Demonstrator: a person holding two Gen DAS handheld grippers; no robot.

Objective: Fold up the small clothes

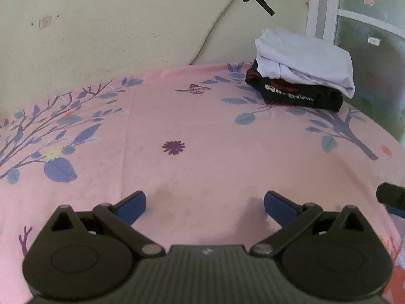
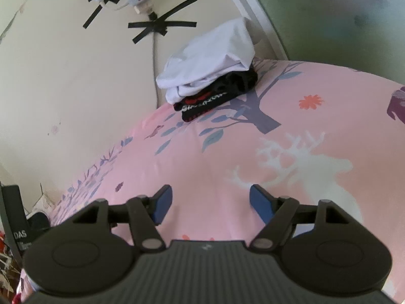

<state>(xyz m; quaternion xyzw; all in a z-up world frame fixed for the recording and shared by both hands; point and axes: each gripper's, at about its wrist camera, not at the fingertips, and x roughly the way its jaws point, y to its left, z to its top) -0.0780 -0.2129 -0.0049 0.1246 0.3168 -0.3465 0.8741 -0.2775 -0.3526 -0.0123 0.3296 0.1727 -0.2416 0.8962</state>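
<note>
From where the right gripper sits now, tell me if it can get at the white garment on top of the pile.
Probably yes. The right gripper is open and empty, and only bare pink sheet lies between it and the white garment, which sits uncovered on the black garment by the wall. It must travel forward first.

Soft, even daylight filled both views; shadows were faint. Fisheye bending curved the edges, and the window (image 1: 367, 33) at far right was hazy and slightly blurred.
</note>
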